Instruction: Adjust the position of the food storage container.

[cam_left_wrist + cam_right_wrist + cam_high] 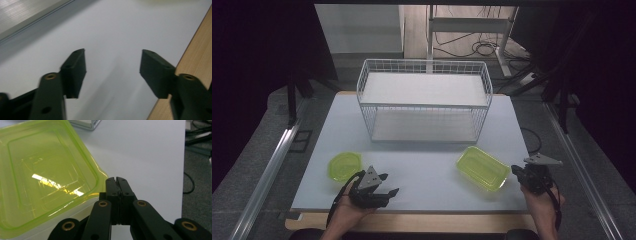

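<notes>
A rectangular yellow-green plastic container lies on the white tabletop at the front right. My right gripper is just right of it, shut with nothing between its jaws. In the right gripper view the closed tips sit beside the container's near corner; contact is unclear. A smaller yellow-green container lies at the front left. My left gripper hovers just right of and nearer than it, open and empty. In the left gripper view its jaws stand apart over bare white surface.
A white wire basket with two levels stands at the middle back of the table. The wooden table edge runs along the front. Metal rails flank the table, and cables lie on the floor behind.
</notes>
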A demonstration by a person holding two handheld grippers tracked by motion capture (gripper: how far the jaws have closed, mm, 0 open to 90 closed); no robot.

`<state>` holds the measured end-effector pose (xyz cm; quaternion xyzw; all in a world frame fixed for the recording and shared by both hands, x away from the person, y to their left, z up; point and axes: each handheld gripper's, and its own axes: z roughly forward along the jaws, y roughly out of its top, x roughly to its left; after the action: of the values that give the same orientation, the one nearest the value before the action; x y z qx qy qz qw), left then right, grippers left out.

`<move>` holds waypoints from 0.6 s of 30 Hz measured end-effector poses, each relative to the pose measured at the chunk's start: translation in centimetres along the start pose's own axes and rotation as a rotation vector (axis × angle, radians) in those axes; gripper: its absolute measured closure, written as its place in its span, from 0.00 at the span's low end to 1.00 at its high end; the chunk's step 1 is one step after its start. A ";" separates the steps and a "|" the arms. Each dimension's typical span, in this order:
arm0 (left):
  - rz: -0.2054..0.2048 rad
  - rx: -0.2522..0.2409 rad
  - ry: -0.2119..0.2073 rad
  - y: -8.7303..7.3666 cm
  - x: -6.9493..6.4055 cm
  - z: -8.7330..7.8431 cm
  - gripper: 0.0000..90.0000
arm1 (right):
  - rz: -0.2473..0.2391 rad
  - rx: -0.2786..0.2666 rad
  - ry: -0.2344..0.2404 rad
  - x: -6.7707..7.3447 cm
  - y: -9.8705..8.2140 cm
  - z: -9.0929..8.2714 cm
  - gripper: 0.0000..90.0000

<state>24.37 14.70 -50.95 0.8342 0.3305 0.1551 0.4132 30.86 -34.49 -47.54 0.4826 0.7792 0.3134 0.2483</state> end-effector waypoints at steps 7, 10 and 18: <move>-0.006 -0.002 -0.028 0.4 0.2 0.3 0.68 | 0.009 0.018 0.004 -0.1 0.1 0.8 0.98; -0.003 0.005 -0.042 0.6 0.1 0.5 0.75 | 0.009 0.019 0.010 -0.1 0.3 1.2 0.97; 0.014 0.021 -0.058 1.1 0.1 1.1 0.88 | -0.018 0.026 0.057 1.3 1.2 2.5 0.97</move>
<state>25.45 13.69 -50.76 0.8451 0.3142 0.1301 0.4126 32.81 -32.29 -48.46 0.4698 0.7942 0.3146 0.2225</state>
